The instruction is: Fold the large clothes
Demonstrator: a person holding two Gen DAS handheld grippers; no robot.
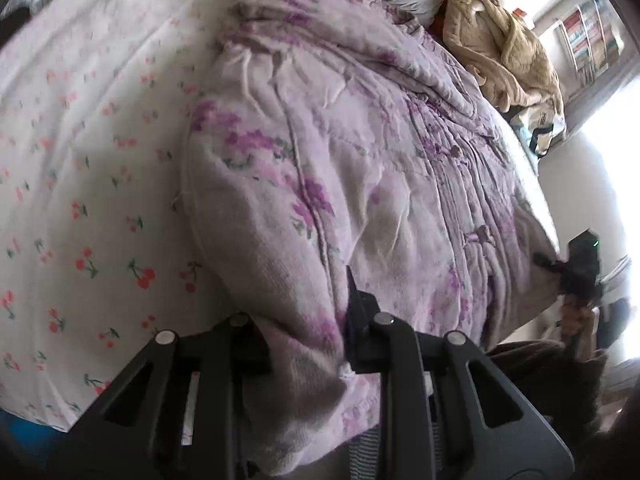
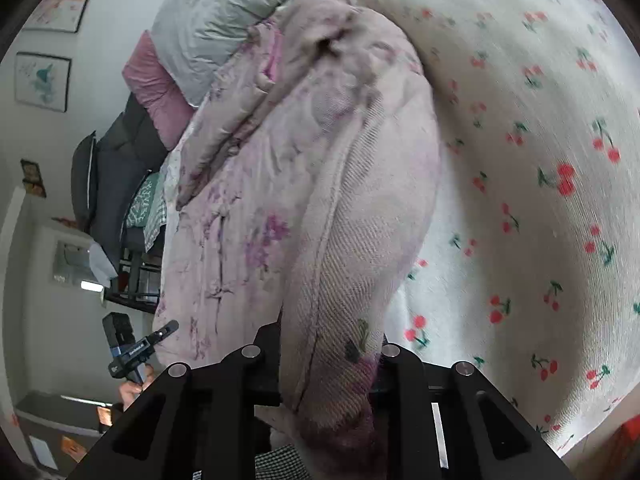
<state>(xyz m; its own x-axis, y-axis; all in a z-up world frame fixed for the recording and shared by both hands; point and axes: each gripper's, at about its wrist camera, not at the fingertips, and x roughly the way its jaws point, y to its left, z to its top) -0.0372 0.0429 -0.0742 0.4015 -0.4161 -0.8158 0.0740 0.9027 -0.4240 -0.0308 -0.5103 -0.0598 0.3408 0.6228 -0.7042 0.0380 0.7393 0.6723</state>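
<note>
Quilt (image 1: 340, 152), lilac floral, lies bunched lengthwise on the cherry-print bed sheet (image 1: 80, 160). Left gripper (image 1: 308, 344) fingers clamp one near corner; right gripper (image 2: 328, 360) fingers clamp the other, fabric bulging between both pairs.

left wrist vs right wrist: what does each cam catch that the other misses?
Left wrist only: a beige blanket heaped at the far end of the bed and a bookshelf by the window.

Right wrist only: a pink pillow, framed pictures on the wall and dark furniture beside the bed.

Both: the floral quilt on the cherry-print sheet, a grey pillow, and each gripper, left gripper and right gripper, clamped on a quilt edge.
</note>
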